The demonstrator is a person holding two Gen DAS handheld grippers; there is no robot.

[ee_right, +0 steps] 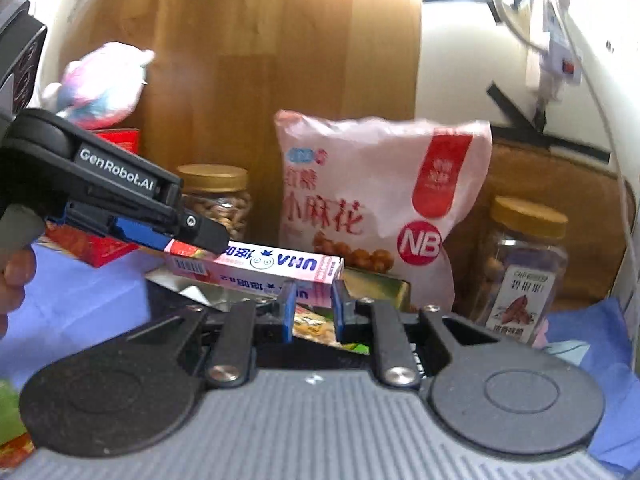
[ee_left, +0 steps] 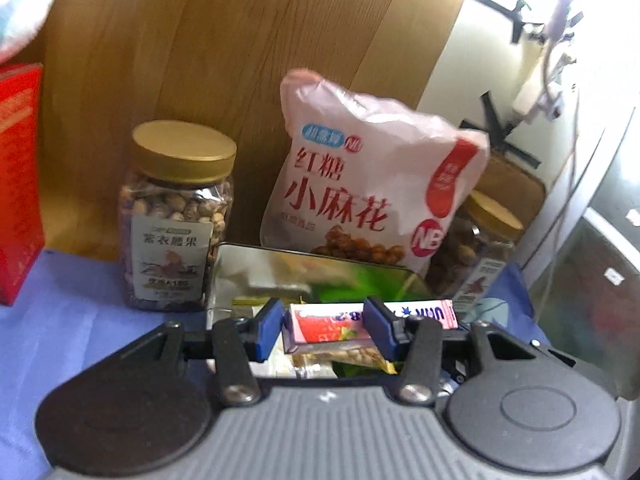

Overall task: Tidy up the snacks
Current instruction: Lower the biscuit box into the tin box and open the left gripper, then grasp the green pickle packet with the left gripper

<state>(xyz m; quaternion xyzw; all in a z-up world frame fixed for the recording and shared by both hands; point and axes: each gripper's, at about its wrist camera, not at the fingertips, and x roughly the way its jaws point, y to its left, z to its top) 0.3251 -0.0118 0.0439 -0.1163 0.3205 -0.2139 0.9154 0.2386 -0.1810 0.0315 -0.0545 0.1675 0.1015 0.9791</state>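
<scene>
my left gripper (ee_left: 320, 330) clamps long pink cardboard candy box (ee_right: 256, 270) at 1 end | my right gripper (ee_right: 313, 310) pinches other end | box above shiny metal tin (ee_left: 280, 264)

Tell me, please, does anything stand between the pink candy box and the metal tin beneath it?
Nothing visible does. Both tongs, left and right, hold the pink candy box above the open metal tin, which already contains snack packets.
</scene>
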